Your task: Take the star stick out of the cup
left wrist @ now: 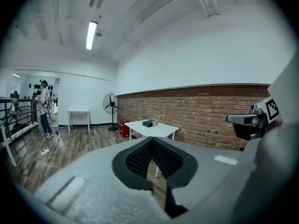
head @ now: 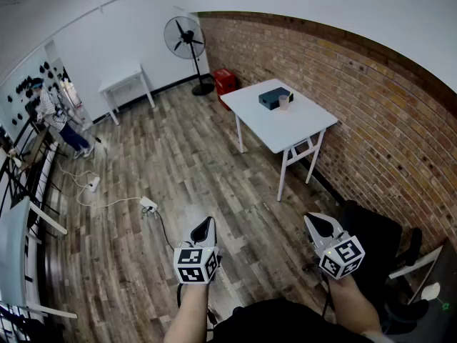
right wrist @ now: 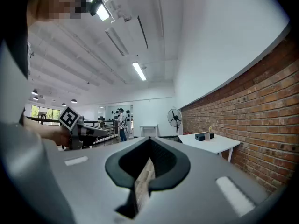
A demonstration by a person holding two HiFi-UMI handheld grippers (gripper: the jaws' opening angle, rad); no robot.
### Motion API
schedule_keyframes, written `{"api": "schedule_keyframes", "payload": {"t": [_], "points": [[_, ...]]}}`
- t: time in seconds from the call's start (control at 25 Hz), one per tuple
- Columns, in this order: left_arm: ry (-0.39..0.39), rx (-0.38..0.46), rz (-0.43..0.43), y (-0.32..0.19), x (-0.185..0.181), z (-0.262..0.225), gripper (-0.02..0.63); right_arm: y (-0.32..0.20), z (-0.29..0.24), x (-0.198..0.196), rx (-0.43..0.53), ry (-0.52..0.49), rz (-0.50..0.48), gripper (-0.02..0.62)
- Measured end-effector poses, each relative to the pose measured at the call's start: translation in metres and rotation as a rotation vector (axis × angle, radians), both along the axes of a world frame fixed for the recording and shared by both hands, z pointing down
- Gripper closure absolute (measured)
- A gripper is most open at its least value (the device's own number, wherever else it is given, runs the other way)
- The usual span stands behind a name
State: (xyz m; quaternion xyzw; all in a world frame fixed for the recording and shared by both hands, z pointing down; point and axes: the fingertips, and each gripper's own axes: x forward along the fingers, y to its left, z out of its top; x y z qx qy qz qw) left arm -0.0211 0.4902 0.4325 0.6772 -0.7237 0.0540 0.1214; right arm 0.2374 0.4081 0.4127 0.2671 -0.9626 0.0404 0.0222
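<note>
A small cup (head: 284, 102) stands on the white table (head: 300, 131) by the brick wall, beside a dark box (head: 274, 96). In the right gripper view a thin stick (right wrist: 210, 130) with a yellowish top rises from the cup (right wrist: 207, 136). The cup (left wrist: 153, 123) is also tiny and far off in the left gripper view. Both grippers hover over the wooden floor, well short of the table. My left gripper (head: 206, 224) has its jaws together and holds nothing. My right gripper (head: 317, 223) is also shut and empty.
A standing fan (head: 187, 40) and a red box (head: 224, 81) stand beyond the table. A small white table (head: 127, 83) is at the far wall. A person (head: 53, 116) stands far left by railings. A power strip with cable (head: 148, 204) lies on the floor. A dark chair (head: 375, 238) is at my right.
</note>
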Motion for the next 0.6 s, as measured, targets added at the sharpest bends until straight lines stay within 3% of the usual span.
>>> {"api": "schedule_keyframes", "payload": {"t": [0.48, 0.6], "points": [[0.008, -0.002, 0.001, 0.008, -0.007, 0.0, 0.606, 0.012, -0.007, -0.009, -0.01, -0.005, -0.001, 0.597], [0.027, -0.003, 0.006, 0.013, -0.009, 0.002, 0.604, 0.022, -0.004, -0.015, -0.054, -0.023, -0.048, 0.597]]}}
